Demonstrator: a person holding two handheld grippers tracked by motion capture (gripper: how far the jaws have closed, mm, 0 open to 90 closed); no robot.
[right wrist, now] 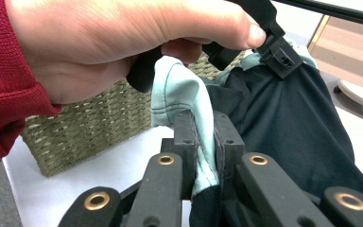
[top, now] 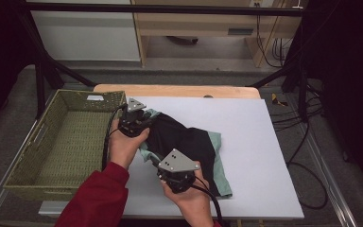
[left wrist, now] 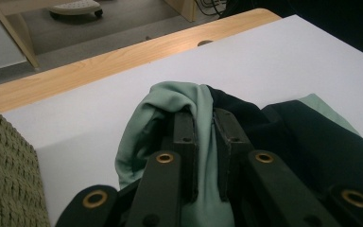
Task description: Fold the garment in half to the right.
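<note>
Starting at the left of the white mat [top: 246,142], the woven basket [top: 66,142] is sitting open just beside it, likely waiting as the drop-off for the cloth; a pale tag [top: 95,98] is showing on its far rim, too small to read. Next along, the left gripper [top: 137,124] is biting into the garment [top: 189,146] at the corner nearest the basket; in the left gripper view its jaws are pinching together on a fold of mint-green fabric [left wrist: 203,142], with the dark side of the garment trailing off to the right. Further from the basket, the right gripper [top: 177,176] is gripping the near edge of the same garment; in the right gripper view its jaws are clamping a stitched mint hem [right wrist: 203,156], the other hand [right wrist: 123,42] hovering just above. Two corners held like this suggests the cloth is being lifted or folded as a pair; no brand or readable writing anywhere on it.
</note>
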